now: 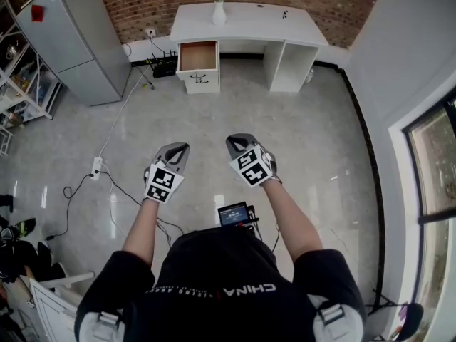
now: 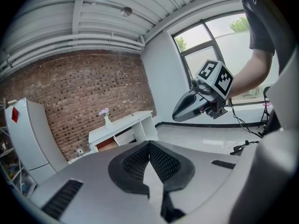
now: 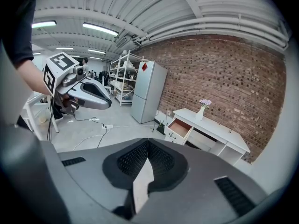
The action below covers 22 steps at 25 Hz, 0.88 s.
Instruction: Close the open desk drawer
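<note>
The white desk stands against the far brick wall, well ahead of me. Its left drawer is pulled out, showing a brown wooden inside. I also see the open drawer in the right gripper view and the drawer faintly in the left gripper view. My left gripper and right gripper hover side by side over the floor, far short of the desk. Both have their jaws closed tip to tip with nothing between them. A vase of flowers sits on the desk top.
A grey fridge stands left of the desk, with metal shelving beyond it. A power strip and cables trail across the floor on the left. A small screen device hangs at my waist. A window lines the right wall.
</note>
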Each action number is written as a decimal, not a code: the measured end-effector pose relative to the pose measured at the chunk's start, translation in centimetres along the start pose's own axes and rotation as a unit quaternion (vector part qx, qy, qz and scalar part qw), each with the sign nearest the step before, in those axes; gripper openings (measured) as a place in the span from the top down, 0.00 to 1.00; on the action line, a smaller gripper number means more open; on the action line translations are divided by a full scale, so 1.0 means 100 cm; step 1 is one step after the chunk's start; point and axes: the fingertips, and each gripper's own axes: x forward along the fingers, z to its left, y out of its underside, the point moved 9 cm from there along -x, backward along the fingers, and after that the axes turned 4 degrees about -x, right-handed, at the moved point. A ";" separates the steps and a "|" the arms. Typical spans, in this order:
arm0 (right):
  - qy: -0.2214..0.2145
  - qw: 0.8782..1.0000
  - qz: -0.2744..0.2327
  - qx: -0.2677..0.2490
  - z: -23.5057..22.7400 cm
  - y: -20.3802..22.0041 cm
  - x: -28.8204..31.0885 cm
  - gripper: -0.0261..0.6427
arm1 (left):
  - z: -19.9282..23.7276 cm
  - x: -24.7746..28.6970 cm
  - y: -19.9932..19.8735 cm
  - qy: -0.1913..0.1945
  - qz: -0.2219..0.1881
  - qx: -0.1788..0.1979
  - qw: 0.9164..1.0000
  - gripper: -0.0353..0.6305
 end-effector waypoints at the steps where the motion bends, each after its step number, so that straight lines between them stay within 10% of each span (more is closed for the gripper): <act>1: 0.000 1.000 0.001 0.002 0.000 0.001 0.000 0.94 | 0.000 0.001 0.000 0.001 0.001 0.000 1.000 0.93; 22: -0.022 1.000 -0.008 0.012 -0.025 0.030 -0.006 0.94 | -0.020 0.041 -0.004 0.005 0.022 0.007 1.000 0.93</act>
